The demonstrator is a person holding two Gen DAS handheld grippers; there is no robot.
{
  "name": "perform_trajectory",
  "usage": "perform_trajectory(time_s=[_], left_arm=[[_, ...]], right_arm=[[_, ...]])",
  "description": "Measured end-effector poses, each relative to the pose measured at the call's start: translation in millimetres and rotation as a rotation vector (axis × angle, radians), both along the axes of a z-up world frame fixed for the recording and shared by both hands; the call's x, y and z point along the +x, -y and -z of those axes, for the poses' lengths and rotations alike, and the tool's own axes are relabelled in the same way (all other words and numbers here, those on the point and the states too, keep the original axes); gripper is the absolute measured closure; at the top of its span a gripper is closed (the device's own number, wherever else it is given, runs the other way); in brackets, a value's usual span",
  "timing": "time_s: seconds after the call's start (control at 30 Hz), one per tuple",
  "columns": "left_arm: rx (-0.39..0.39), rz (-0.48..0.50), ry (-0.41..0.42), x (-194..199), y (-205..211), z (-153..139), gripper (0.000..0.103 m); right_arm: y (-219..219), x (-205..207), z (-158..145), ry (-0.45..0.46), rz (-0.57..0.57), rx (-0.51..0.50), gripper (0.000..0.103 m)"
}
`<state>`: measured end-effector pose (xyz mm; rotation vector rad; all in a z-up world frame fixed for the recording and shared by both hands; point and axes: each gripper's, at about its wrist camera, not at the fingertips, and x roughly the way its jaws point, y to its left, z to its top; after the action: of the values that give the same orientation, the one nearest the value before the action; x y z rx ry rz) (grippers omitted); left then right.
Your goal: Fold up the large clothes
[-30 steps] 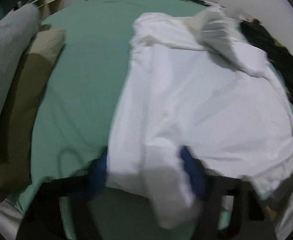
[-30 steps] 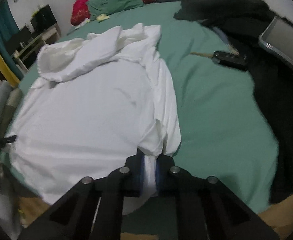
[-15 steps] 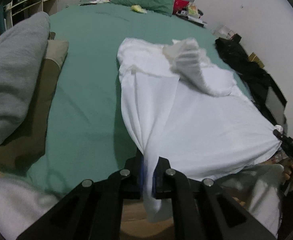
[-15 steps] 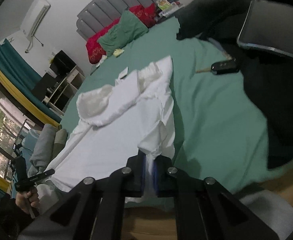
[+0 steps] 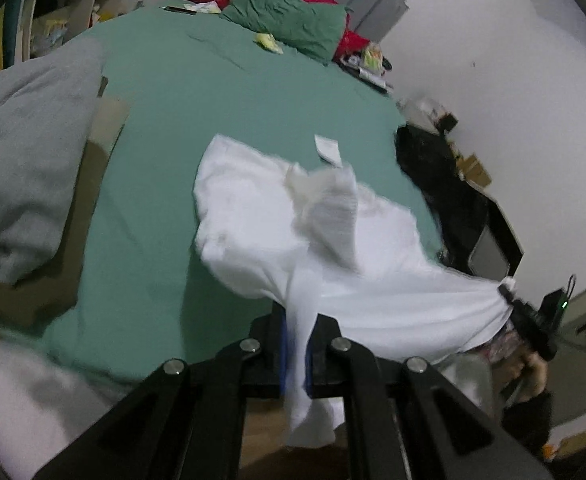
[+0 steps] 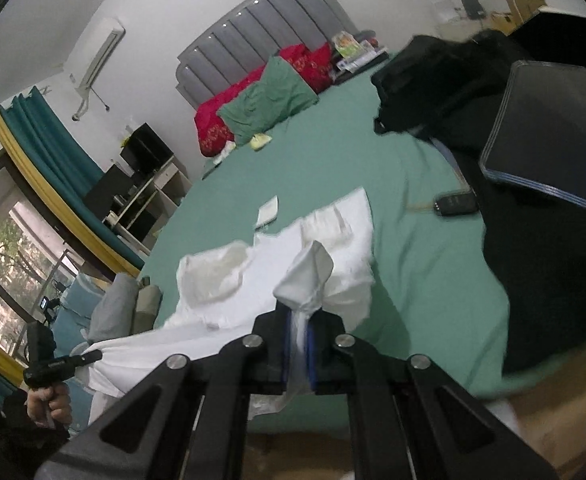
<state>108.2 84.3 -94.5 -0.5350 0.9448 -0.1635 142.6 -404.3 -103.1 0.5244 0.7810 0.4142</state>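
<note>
Both the left gripper (image 5: 297, 354) and the right gripper (image 6: 300, 354), jaws clamped on the near hem corners, hold a white garment (image 5: 333, 256) raised and taut above the green bed (image 5: 221, 120), apparently to spread it for folding.

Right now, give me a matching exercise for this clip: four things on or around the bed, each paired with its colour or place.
Things:
1. shirt
2. front pillow
3. key fob
4. blanket

Descriptions:
A. grey, at the bed's left edge
B. white, clamped in both tools
C. black, lying on the sheet by the dark clothes
D. green, at the headboard

Pairs: 1-B, 2-D, 3-C, 4-A
</note>
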Motion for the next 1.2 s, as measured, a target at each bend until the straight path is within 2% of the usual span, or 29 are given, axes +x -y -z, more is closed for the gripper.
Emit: perform_trajectory(time_s=[0.13, 0.27, 0.4, 0.47, 0.5, 0.53, 0.57, 0.6, 0.63, 0.7, 0.8, 0.83, 0.9, 1.0, 1.07, 1.1, 1.17, 1.2], left_arm=[[-0.081, -0.044, -0.007, 59, -17, -5, 0.097], [-0.154, -0.095, -0.024, 121, -33, -1, 0.097], [-0.152, -0.138, -0.025, 183, -46, 12, 0.096], [-0.117, -0.170, -0.054, 214, -52, 30, 0.082], [-0.083, -0.188, -0.086, 231, -56, 44, 0.058], [-0.069, -0.203, -0.101, 240, -58, 53, 0.034], [-0.053, -0.231, -0.109, 245, -61, 61, 0.027], [-0.019, -0.263, -0.112, 247, -63, 67, 0.020], [0.036, -0.291, -0.094, 246, -63, 66, 0.019], [0.104, -0.301, -0.035, 234, -51, 57, 0.017], [0.173, -0.226, 0.071, 209, -13, 38, 0.016], [0.203, -0.161, 0.096, 202, 10, 34, 0.016], [0.259, -0.020, 0.103, 197, 56, 33, 0.016], [0.323, 0.172, 0.136, 196, 122, 42, 0.016], [0.344, 0.238, 0.129, 203, 147, 53, 0.016], [0.357, 0.236, 0.094, 211, 151, 61, 0.017], [0.425, 0.145, -0.006, 226, 142, 81, 0.020], [0.448, 0.102, -0.065, 232, 133, 91, 0.022]], right_arm=[[-11, 62, -4, 0.015, -0.013, 0.008, 0.097], [-19, 140, 12, -0.026, -0.013, 0.069, 0.097], [-33, 209, 38, -0.078, -0.004, 0.067, 0.096], [-44, 240, 57, -0.106, -0.010, 0.045, 0.094], [-50, 251, 67, -0.116, -0.013, 0.033, 0.094], [-56, 261, 78, -0.125, -0.015, 0.014, 0.089], [-62, 270, 90, -0.135, -0.016, -0.004, 0.073], [-66, 273, 98, -0.140, -0.018, -0.009, 0.060], [-70, 275, 105, -0.140, -0.015, -0.020, 0.039], [-77, 270, 104, -0.124, 0.016, -0.094, 0.036], [-89, 247, 80, 0.000, 0.033, -0.224, 0.036], [-96, 232, 69, 0.064, 0.047, -0.258, 0.036], [-111, 209, 60, 0.149, 0.020, -0.265, 0.036], [-155, 185, 61, 0.193, -0.108, -0.310, 0.036], [-185, 171, 72, 0.203, -0.218, -0.310, 0.040], [-196, 168, 78, 0.194, -0.266, -0.299, 0.047], [-211, 168, 93, 0.143, -0.321, -0.315, 0.098], [-217, 169, 102, 0.110, -0.345, -0.325, 0.100]])
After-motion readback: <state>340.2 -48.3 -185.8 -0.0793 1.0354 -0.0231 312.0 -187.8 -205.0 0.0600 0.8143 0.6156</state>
